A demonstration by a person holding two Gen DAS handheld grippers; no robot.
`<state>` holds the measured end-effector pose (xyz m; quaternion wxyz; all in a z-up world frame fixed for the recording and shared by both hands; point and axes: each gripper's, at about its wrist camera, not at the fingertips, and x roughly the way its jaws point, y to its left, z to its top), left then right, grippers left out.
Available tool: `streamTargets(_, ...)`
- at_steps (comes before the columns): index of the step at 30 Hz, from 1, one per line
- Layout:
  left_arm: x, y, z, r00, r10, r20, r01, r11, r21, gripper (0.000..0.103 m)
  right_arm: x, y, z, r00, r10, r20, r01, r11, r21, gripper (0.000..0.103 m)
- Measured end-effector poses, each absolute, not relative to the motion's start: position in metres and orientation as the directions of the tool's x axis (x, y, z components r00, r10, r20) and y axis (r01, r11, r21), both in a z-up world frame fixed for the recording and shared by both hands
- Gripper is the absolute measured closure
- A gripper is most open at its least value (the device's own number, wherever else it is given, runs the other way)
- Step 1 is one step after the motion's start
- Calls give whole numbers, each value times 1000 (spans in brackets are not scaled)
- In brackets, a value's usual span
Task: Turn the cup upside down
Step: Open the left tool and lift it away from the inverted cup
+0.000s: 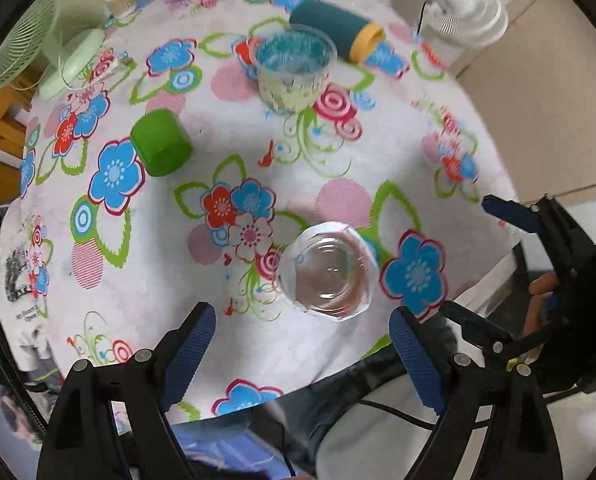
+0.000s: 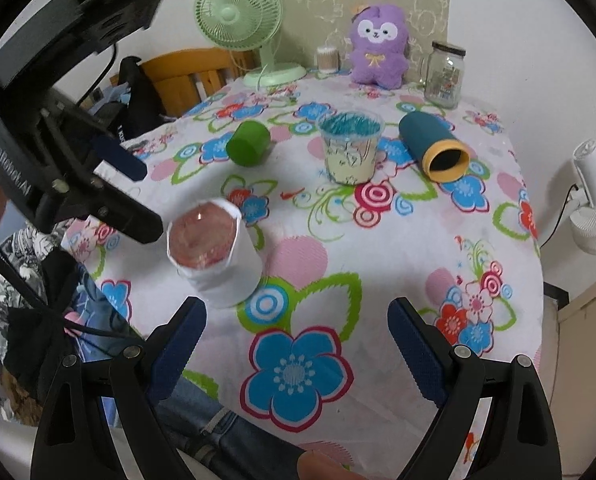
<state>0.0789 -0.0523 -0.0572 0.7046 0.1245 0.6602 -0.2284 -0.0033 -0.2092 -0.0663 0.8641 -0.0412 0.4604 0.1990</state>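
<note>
A white-sided cup with a clear glassy end up (image 1: 327, 271) stands near the table's front edge; in the right wrist view it (image 2: 214, 252) stands left of centre. My left gripper (image 1: 302, 356) is open and empty, hovering above and just in front of the cup. My right gripper (image 2: 296, 340) is open and empty, low over the tablecloth to the right of the cup. The left gripper's body (image 2: 58, 152) shows at the upper left of the right wrist view, close to the cup.
On the flowered tablecloth (image 2: 398, 248) are a green cup on its side (image 2: 248, 143), a clear plastic cup with blue and cream contents (image 2: 351, 146), a teal tube with a yellow rim lying down (image 2: 434, 146), a glass jar (image 2: 444, 74), a purple plush (image 2: 378, 46) and a green fan (image 2: 238, 20).
</note>
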Motion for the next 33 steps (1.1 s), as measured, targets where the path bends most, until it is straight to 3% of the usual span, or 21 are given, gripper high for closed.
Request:
streamTargets(11,56,-35,-20,305,-232,-924,414,906,-90,13,-1,-196,-21,603,275,-748,-376,926,38,9)
streamTargets(15,46,-23,-6,482,-181,-857,333,943,-11,13,-2,-187,-4,664,238,-709,-359,933,-22,9)
streamTargets(19,37,-3,9,589,-187,-786,247,968,-45,13,-2,-181,9,696,231,-680,-348,937,-38,9)
streamTargets(33,4,32,32,777,-122,-618,96,992,-75,12,-28,-162,51,797,227,-560,-328,941,-85,9)
